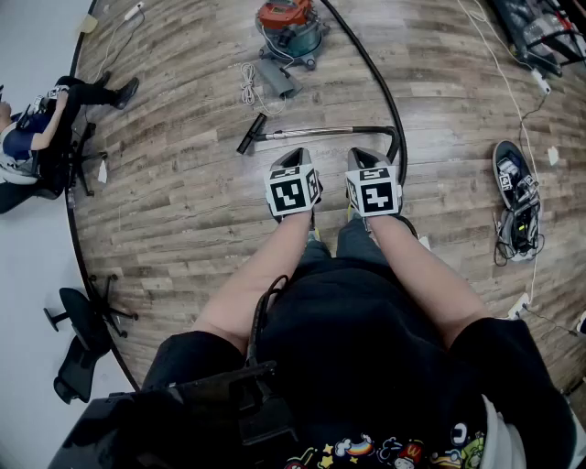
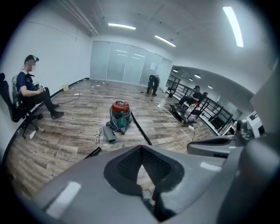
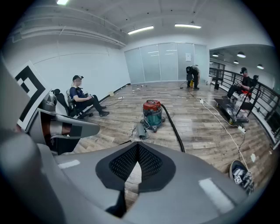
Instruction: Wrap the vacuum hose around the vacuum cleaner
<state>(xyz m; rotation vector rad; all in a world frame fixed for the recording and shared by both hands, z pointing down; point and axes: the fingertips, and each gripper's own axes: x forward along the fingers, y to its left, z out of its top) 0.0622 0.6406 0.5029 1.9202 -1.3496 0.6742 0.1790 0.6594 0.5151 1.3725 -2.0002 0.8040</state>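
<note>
- Looking down in the head view, the left gripper (image 1: 295,160) and the right gripper (image 1: 371,158) are held side by side above the wooden floor (image 1: 183,201), near the metal wand (image 1: 311,134). The vacuum cleaner (image 1: 288,26) is seen farther off, and the black vacuum hose (image 1: 377,78) curves from it to the wand.
- In the left gripper view, the jaws are pressed together with nothing between them. The vacuum cleaner (image 2: 120,114) stands well beyond them.
- In the right gripper view, the jaws are likewise closed and empty. The vacuum cleaner (image 3: 152,113) is seen ahead, well apart.
</note>
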